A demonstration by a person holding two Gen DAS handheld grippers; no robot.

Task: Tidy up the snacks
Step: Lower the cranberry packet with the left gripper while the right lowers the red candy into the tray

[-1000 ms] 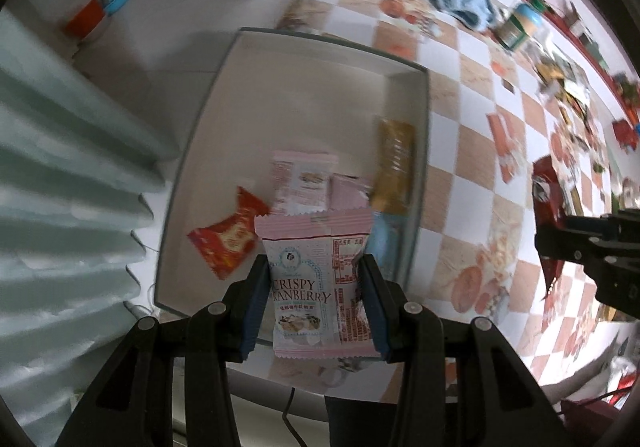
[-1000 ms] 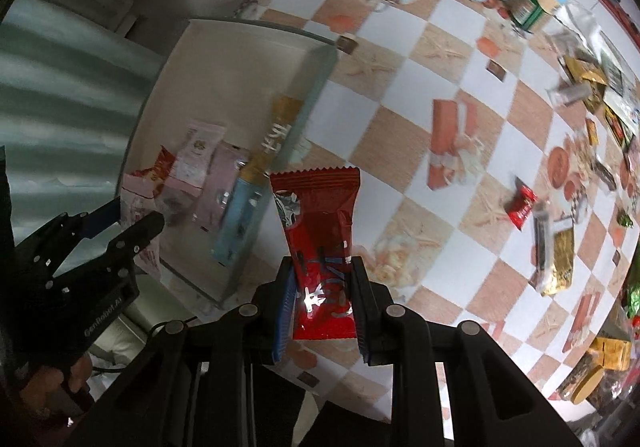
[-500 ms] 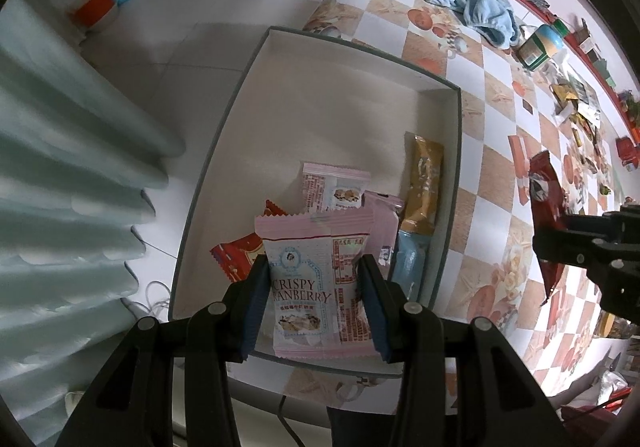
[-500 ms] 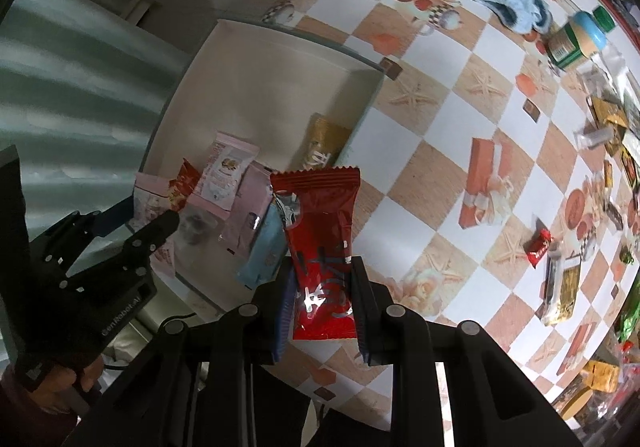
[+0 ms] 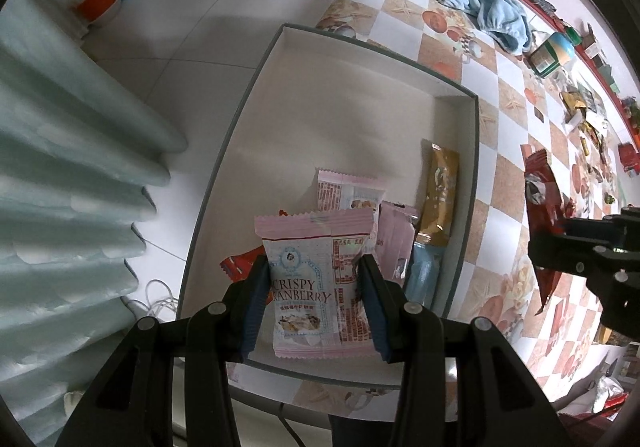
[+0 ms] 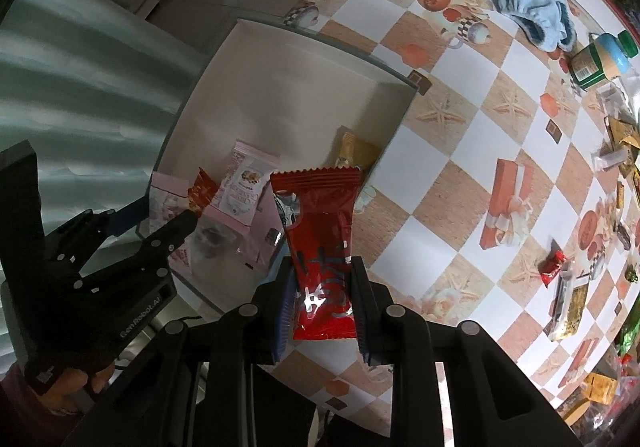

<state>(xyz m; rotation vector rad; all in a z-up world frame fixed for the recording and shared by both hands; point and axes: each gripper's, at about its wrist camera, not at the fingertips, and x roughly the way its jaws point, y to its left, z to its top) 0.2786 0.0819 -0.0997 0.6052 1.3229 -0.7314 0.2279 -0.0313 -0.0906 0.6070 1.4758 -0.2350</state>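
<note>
left gripper: jaws partly apart, pads clamped on both sides of pink cranberry snack packet, packet upright between fingers at lower centre of left wrist frame, over near end of grey box. box holds gold packet, pale blue packet, 2 pink packets, red one. right gripper: jaws narrow, gripping red snack packet at its lower half, packet upright at frame centre, over box's near right edge and checked tablecloth.
</note>
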